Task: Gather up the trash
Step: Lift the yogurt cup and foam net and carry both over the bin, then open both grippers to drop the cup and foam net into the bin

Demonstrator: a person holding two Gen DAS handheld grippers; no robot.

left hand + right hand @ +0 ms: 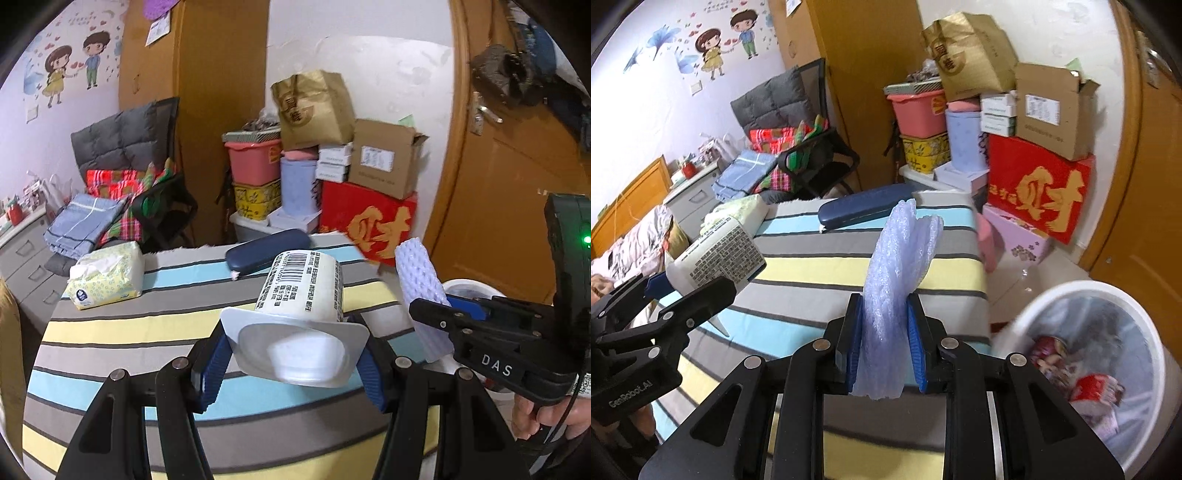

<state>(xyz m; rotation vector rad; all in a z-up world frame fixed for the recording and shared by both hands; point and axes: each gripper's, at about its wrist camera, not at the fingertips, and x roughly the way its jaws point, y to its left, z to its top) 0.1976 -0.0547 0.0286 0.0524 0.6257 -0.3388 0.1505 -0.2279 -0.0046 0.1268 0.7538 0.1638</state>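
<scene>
Carrying step: left gripper [295,354] is clamping a white plastic yogurt cup [301,291], right gripper [884,347] is pinching pale-blue foam wrap [897,266]; next both need releasing over the white round bin [1100,306] at right.

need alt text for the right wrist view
The right gripper pinches a piece of pale foam wrap over a striped table. A white bin with trash sits to the right, and the left gripper holds a white cup.

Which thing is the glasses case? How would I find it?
Find the striped cloth on the table, then look to its far edge. There lies the glasses case, long, flat and dark blue, to the right of the yellow tissue pack. It is the only smooth, hard, rounded thing lying there.
</scene>
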